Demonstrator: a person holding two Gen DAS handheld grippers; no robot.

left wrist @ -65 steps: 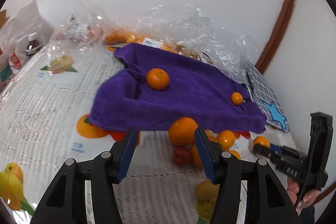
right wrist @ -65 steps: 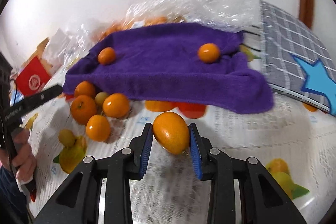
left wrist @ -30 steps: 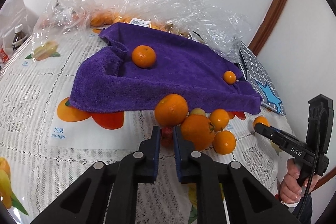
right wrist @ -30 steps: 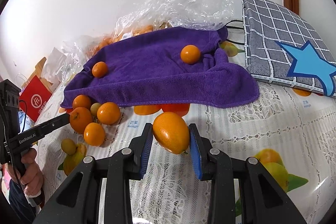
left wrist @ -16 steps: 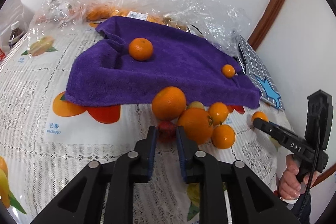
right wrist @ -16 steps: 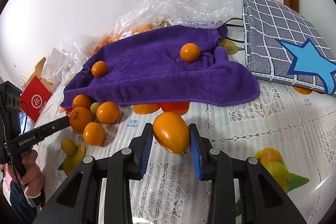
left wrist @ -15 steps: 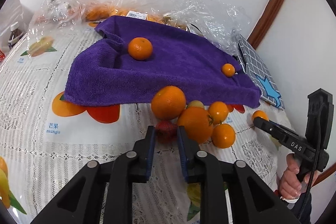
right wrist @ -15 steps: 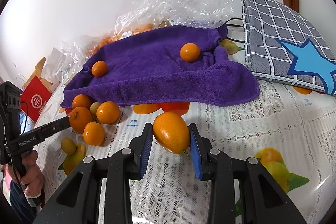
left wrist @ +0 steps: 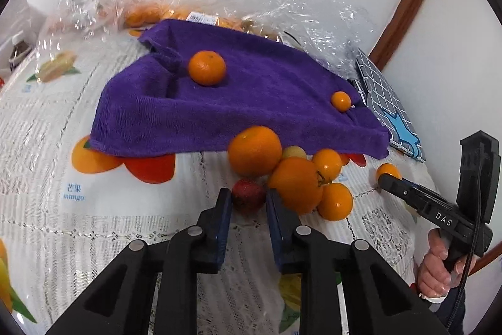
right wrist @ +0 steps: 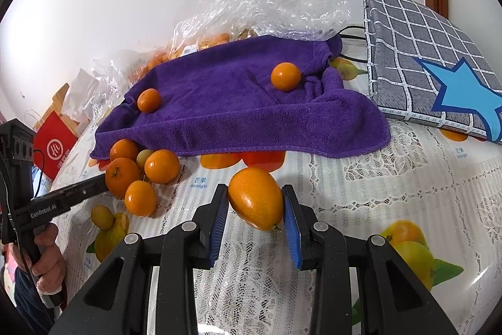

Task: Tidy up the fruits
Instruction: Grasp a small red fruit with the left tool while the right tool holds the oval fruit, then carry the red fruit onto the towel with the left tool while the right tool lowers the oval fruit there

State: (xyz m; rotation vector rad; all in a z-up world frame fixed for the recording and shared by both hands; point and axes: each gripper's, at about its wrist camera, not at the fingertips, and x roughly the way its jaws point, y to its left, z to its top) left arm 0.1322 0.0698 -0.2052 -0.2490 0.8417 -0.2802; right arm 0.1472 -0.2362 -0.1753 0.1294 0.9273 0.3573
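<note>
Left gripper [left wrist: 248, 198] clamped on small red fruit [left wrist: 248, 195] on the lace-clothed worktop [left wrist: 94, 225]; pile of smooth oranges [left wrist: 296, 182] crowds its right finger. Right gripper [right wrist: 254, 203] clamped on oval orange [right wrist: 255, 198] (glossy skin). Purple terry towel [right wrist: 238, 102] ahead, two mandarins resting on it.

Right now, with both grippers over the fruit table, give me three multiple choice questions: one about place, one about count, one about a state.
1. Where does the purple towel lie?
A. On the patterned tablecloth
B. On the floor
C. In a basket

2. How many oranges rest on top of the towel?
A. None
B. Two
C. Five

3. What is the right gripper doing?
A. Open over nothing
B. Shut on an oval orange fruit
C. Shut on the towel

Answers:
1. A, the tablecloth shows beneath its edges.
2. B, a large orange and a small orange sit on it.
3. B, its jaws press the oval orange fruit on both sides.
</note>
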